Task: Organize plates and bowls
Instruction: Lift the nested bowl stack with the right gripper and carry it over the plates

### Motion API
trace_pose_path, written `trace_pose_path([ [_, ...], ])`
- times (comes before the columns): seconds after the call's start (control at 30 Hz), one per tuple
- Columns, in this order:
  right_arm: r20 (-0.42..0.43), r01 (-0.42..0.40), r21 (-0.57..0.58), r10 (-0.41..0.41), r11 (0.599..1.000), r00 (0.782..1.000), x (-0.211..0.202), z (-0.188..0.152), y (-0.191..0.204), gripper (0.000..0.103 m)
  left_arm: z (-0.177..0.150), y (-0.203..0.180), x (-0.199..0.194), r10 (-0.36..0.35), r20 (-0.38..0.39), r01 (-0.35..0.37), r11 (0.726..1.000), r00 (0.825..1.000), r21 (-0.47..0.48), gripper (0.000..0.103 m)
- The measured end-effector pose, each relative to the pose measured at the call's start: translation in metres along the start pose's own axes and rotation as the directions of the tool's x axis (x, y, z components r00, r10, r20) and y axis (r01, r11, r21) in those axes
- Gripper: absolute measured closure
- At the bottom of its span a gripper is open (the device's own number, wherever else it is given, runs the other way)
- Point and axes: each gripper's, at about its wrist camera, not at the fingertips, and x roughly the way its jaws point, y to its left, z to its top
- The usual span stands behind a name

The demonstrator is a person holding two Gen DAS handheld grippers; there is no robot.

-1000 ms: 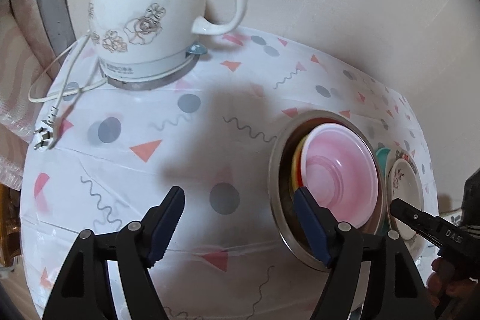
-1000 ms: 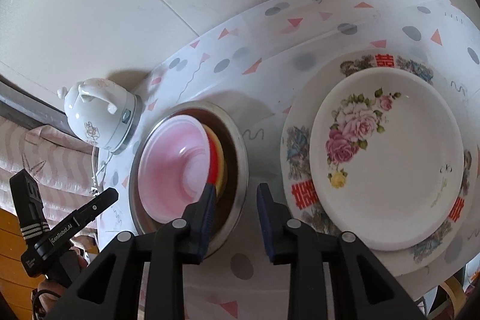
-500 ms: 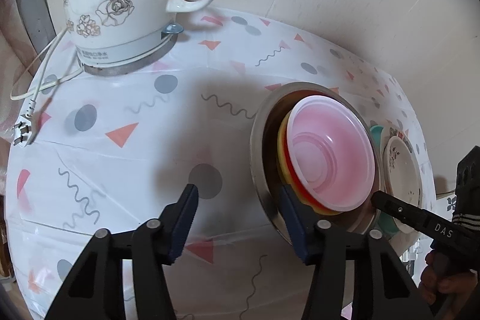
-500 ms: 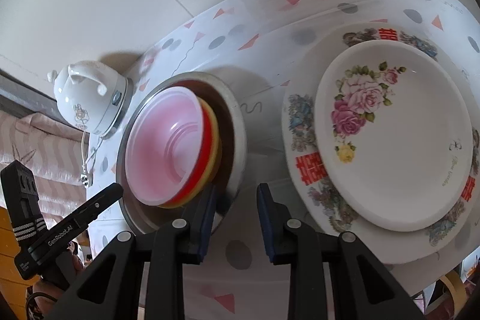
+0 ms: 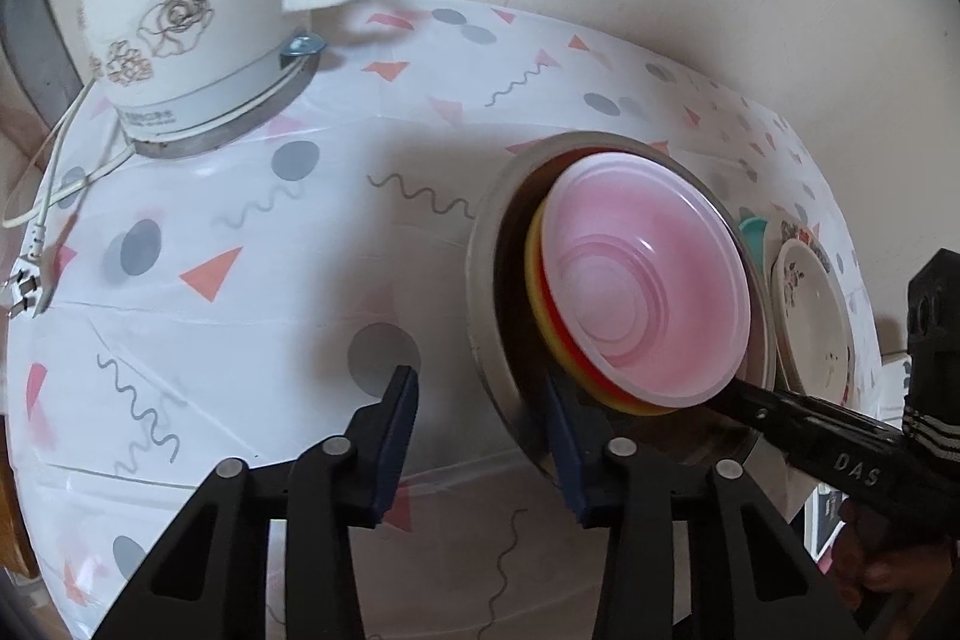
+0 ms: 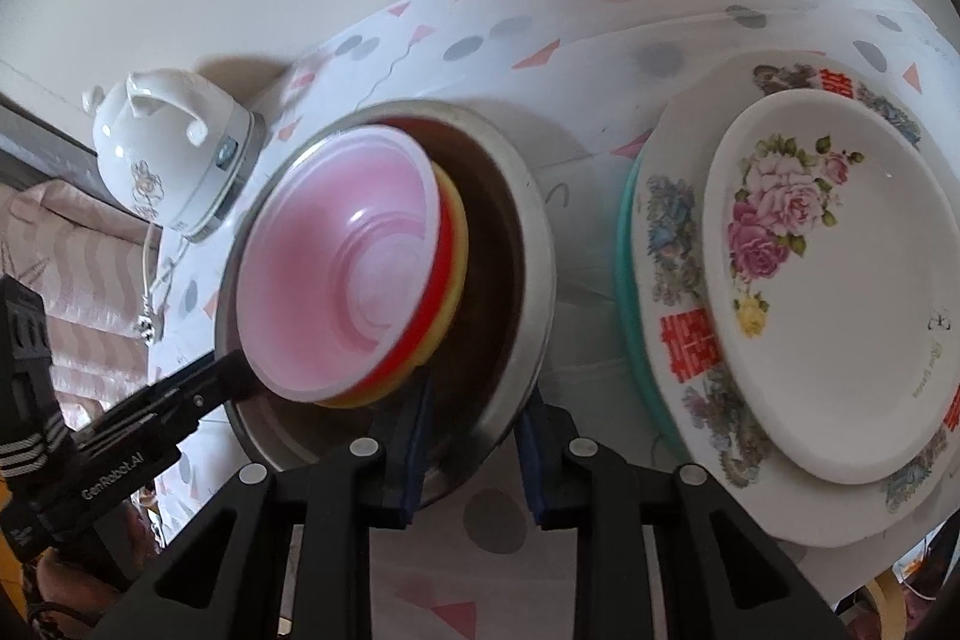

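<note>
Both tools are matte black plastic. The left gripper (image 5: pixel 480 436) has two angular, cut-out arms, each with round silver screws at the joints, ending in dark blue ribbed pads (image 5: pixel 396 424). The right gripper (image 6: pixel 471 451) is built alike. Seen from the side, one carries white lettering "DAS", the other "GenRobot.AI". White stripes band each body near the grip. A hand (image 5: pixel 870 562) shows dimly below, perhaps bare.
</note>
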Motion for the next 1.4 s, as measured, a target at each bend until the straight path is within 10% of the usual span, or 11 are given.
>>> trace_pose_path([
  [0.6, -0.004, -0.029, -0.010, 0.029, 1.000, 1.000, 0.017, 0.002, 0.005, 0.082, -0.011, -0.007, 0.023, -0.094, -0.083, 0.095, 0.995, 0.992, 0.017, 0.066],
  [1.4, 0.000, -0.056, 0.040, 0.056, 0.998, 0.998, 0.022, 0.000, 0.001, 0.085, -0.013, -0.007, 0.019, -0.046, -0.021, 0.048, 0.997, 0.999, 0.067, 0.074],
])
